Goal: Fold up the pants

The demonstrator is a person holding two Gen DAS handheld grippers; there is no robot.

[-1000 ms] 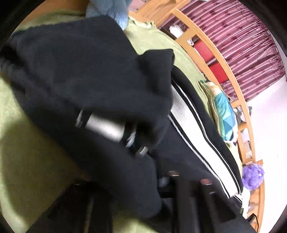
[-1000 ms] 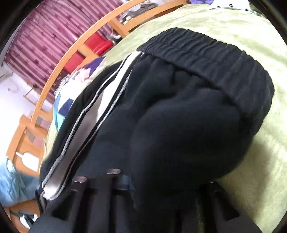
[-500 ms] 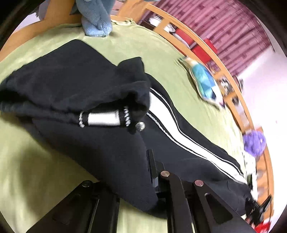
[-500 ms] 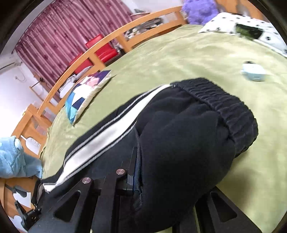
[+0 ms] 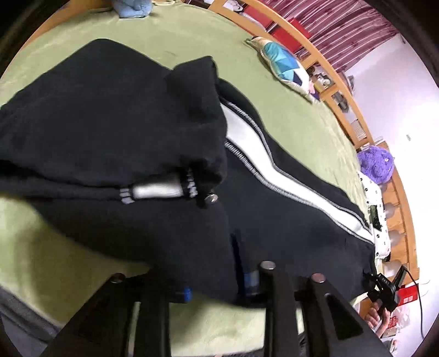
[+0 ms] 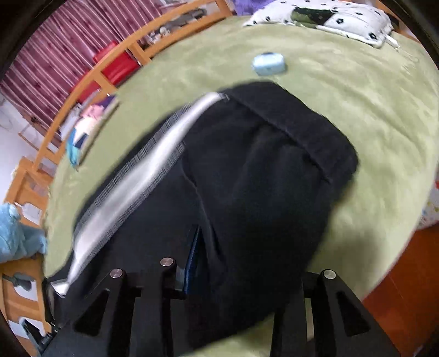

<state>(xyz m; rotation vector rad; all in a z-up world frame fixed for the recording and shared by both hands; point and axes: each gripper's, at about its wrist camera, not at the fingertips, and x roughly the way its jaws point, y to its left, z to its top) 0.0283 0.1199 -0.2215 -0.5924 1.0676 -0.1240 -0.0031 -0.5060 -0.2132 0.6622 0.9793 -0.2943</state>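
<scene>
Black track pants with a white side stripe lie on a green bed cover. In the left wrist view the leg end is bunched and doubled over, with a striped cuff and a snap button. My left gripper holds the near fold of fabric between its jaws. In the right wrist view the waistband end of the pants is spread out. My right gripper has the near edge of cloth between its fingers.
A colourful cushion, a purple plush and a spotted pillow lie along the far side by a wooden bed rail. A small blue case sits beyond the waistband. A blue plush is at the leg end.
Both grippers have pulled back and down with the cloth, and the pants lie flatter on the bed. The waistband end has spread out from a raised bunch.
</scene>
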